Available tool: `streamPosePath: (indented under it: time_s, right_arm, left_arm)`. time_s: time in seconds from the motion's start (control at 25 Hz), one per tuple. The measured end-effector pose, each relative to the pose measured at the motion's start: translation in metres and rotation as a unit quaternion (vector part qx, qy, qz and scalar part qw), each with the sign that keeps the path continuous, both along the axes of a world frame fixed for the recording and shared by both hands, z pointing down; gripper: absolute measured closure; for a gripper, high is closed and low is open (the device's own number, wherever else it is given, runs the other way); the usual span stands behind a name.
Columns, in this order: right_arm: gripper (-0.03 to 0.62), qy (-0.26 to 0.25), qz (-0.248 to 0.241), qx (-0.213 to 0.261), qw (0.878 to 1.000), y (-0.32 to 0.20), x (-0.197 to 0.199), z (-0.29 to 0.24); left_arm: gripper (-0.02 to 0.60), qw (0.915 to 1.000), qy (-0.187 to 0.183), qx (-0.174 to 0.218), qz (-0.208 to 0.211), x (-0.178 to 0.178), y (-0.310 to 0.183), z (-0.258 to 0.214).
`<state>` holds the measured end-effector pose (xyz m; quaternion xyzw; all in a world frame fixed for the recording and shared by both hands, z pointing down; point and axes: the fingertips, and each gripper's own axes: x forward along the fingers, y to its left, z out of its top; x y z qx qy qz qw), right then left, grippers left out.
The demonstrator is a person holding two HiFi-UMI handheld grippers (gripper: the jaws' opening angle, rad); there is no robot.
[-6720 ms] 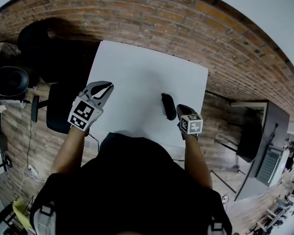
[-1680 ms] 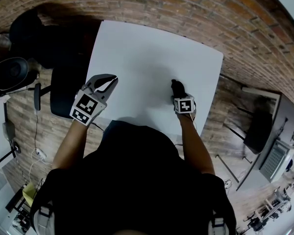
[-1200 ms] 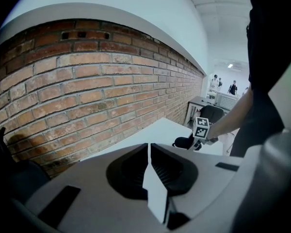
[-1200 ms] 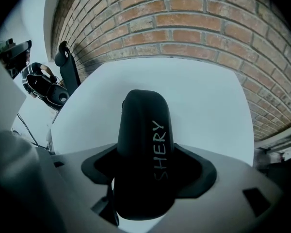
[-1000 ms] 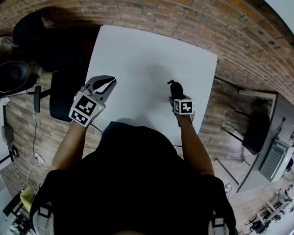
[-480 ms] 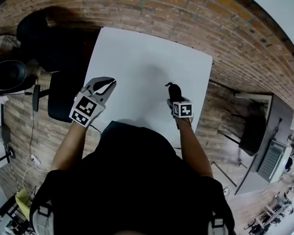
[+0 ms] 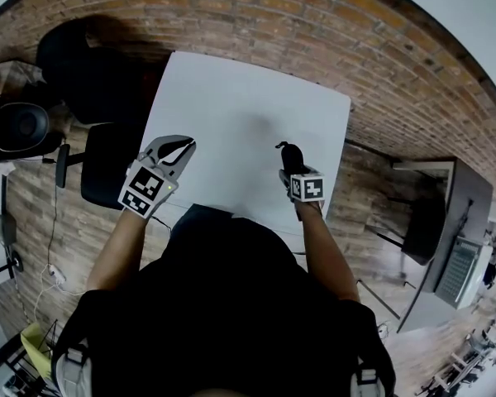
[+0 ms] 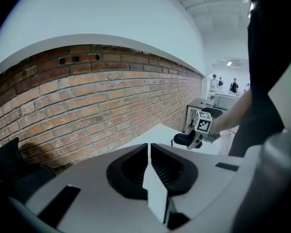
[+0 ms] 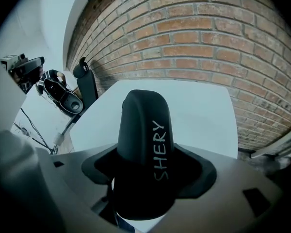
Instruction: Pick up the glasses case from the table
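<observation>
Right gripper view: glasses case (image 9: 141, 125) sticks out, pinched between jaws of right gripper (image 9: 144, 178).

The desk (image 7: 231, 114) stands before a brick wall (image 7: 314, 15) at 12 o'clock. From the desk's middle, the glasses case (image 7: 288, 154) sits at 4 o'clock, between the fingers of the right gripper (image 7: 294, 169). The left gripper (image 7: 184, 145) hangs at 8 o'clock over the desk's left edge. A chair (image 7: 103, 172) stands at 9 o'clock, just beside the desk.
</observation>
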<state>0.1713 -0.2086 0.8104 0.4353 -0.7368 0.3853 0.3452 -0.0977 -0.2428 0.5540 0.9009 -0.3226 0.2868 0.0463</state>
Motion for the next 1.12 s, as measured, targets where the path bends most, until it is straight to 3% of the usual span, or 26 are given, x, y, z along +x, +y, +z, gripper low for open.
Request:
streamPosePath:
  time_s: [1.12]
  right_arm:
    - [0.263, -0.086, 0.029, 0.079, 0.993, 0.054, 0.046, -0.096]
  left_arm:
    - [0.557, 0.9989, -0.001, 0.046, -0.002, 0.028, 0.09, -0.041]
